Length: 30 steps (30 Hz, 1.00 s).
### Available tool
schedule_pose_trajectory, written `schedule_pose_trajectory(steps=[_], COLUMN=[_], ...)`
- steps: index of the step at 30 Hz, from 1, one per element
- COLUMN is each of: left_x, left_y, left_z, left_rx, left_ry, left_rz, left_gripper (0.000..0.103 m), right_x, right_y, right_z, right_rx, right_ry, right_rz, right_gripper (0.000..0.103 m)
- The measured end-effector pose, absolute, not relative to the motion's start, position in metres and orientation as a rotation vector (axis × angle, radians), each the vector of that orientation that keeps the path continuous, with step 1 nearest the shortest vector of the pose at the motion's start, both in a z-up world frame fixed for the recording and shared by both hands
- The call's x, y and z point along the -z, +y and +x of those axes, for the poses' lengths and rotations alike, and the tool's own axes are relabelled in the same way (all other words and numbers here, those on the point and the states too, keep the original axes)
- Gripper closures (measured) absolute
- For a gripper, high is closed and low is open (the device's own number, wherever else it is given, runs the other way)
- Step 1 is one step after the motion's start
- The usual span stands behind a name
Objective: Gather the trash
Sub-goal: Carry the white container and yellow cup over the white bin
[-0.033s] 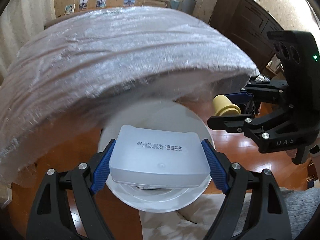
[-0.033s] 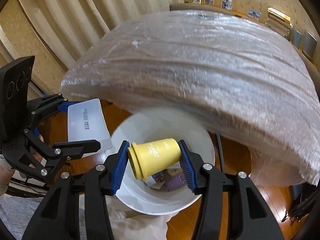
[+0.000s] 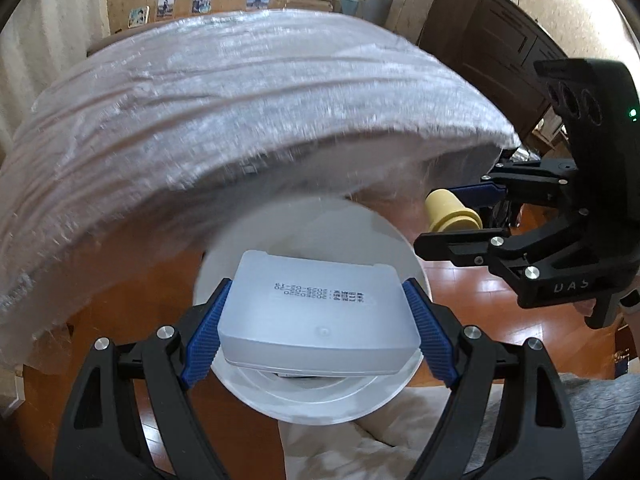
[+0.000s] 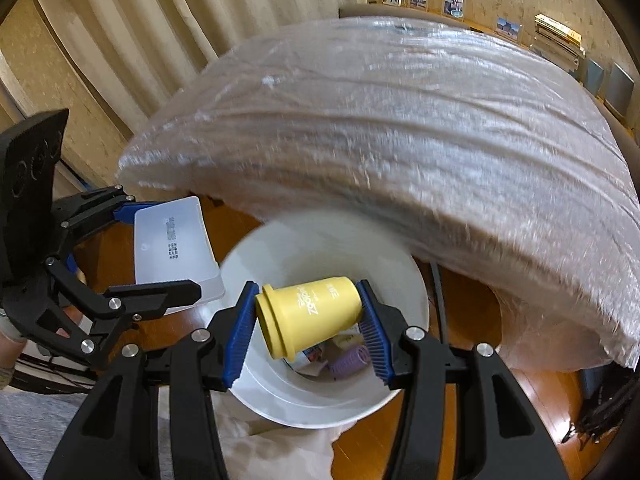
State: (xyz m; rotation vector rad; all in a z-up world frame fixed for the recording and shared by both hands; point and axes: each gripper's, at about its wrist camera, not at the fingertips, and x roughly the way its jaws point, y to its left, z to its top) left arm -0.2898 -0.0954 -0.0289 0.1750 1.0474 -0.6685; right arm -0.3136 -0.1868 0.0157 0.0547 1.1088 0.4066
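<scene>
My left gripper (image 3: 318,322) is shut on a translucent white plastic box (image 3: 316,308) with printed dates, held over the white trash bin (image 3: 320,404). My right gripper (image 4: 306,320) is shut on a yellow plastic cup (image 4: 308,316) lying on its side, held over the same bin (image 4: 280,392). The bin holds a purple hair roller (image 4: 350,360) and scraps of packaging. The right gripper with the cup (image 3: 450,216) shows at the right of the left wrist view; the left gripper with the box (image 4: 172,240) shows at the left of the right wrist view.
A table wrapped in clear plastic film (image 3: 240,120) overhangs the bin just behind it. The floor (image 3: 460,292) is wood. A white cloth (image 3: 360,440) lies in front of the bin. A dark wooden cabinet (image 3: 492,32) stands at the back right, curtains (image 4: 140,40) at the left.
</scene>
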Motion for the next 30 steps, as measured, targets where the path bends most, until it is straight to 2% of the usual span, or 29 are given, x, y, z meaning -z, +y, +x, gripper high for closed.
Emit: schedule_pose_trajectory(steps=[30], left_x=[0.121], left_y=[-0.104], left_z=[-0.27], left_rx=[0.597], left_ry=[1.182], left_rz=[0.259], left_gripper=[0.019], right_x=[0.079], right_y=[-0.169], right_z=[-0.309], right_rx=[-0.341], right_ry=[1.226], right_rz=[0.039], right_gripper=[0.054])
